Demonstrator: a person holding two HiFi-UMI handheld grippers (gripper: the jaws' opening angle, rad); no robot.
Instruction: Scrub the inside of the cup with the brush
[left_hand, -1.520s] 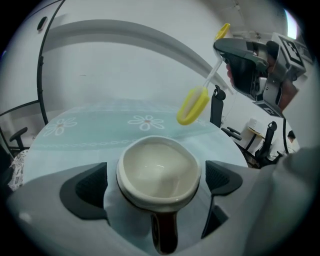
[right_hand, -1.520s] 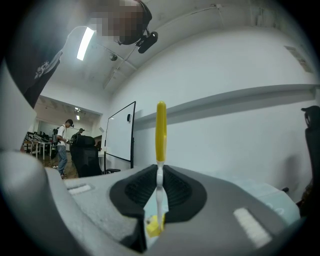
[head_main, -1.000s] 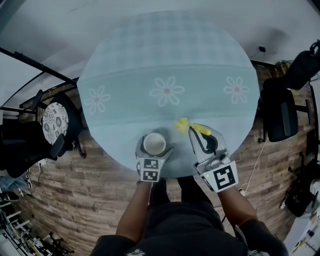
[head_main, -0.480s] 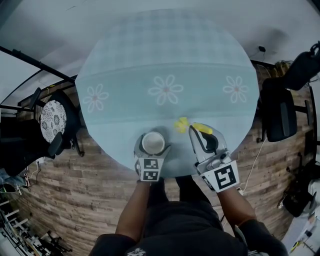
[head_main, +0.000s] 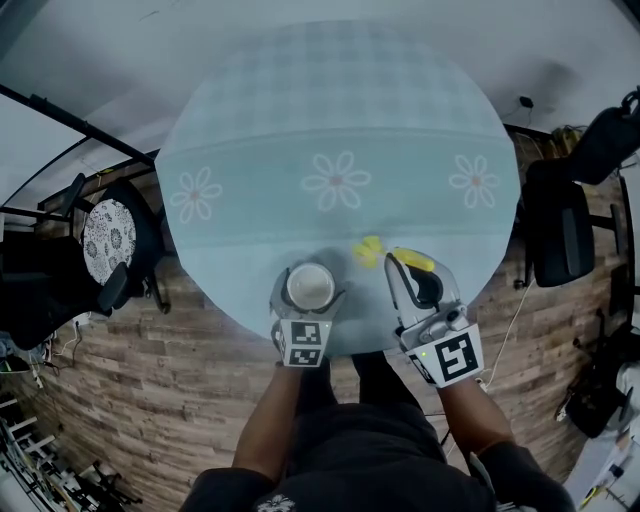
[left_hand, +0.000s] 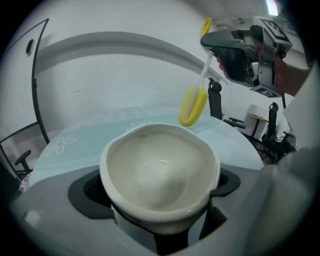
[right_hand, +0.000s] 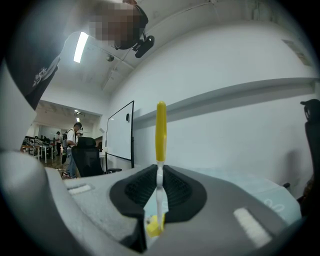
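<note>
A white cup (head_main: 309, 285) stands near the front edge of the round table (head_main: 330, 120), empty inside (left_hand: 159, 167). My left gripper (head_main: 309, 296) has a dark pad on each side of the cup and its jaws are closing on it. Right of the cup, my right gripper (head_main: 413, 276) is shut on a brush with a yellow looped head (head_main: 367, 250) and a thin white handle (right_hand: 159, 187). In the left gripper view the brush head (left_hand: 193, 105) hangs above and beyond the cup's far rim, under the right gripper (left_hand: 240, 55).
A light-blue cloth with flower prints (head_main: 336, 182) covers the table. A patterned chair (head_main: 108, 240) stands at the left, a dark chair (head_main: 560, 225) at the right, on a wooden floor. People and a whiteboard (right_hand: 120, 132) show far off in the right gripper view.
My right gripper and the brush have shifted slightly to the right and towards me. The cup and the left gripper have stayed where they were.
</note>
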